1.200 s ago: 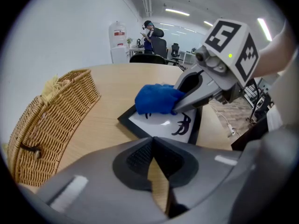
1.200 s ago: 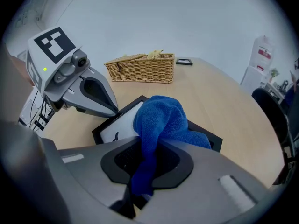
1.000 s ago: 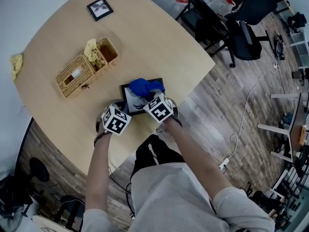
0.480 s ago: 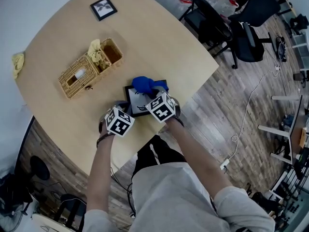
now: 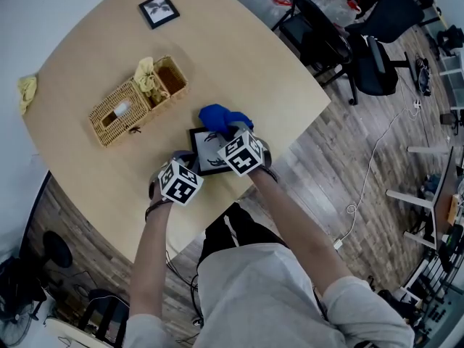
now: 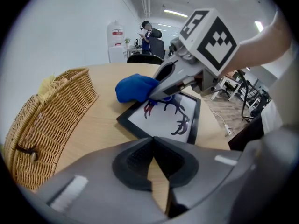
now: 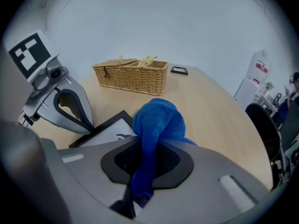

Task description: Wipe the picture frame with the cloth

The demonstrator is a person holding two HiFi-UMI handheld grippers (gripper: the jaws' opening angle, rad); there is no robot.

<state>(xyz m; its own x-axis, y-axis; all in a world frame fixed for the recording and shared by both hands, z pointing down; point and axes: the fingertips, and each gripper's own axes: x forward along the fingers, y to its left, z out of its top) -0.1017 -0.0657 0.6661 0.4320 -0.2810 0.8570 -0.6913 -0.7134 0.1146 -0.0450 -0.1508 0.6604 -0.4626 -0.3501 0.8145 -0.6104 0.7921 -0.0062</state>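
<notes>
No word, brand or number can be read: the marker cubes [image 5: 241,156] on the left gripper [image 6: 153,141] and right gripper [image 7: 150,146] show only black-and-white squares, and the red label [image 7: 260,67] on the dispenser [image 7: 257,80] is too small.

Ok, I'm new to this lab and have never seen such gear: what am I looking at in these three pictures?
There is no robot here. A person holds a hand tool with tongs in each hand. One picture comes from a camera on the person's head, looking down on the round wooden table. The other two come from cameras riding on each tool, looking along its tongs. The right tongs are shut on a blue cloth, which sits over a far corner of a black picture frame lying flat. The left tongs are shut and empty, by the frame's edge. Also on the table are a wicker basket and a second small frame.
</notes>
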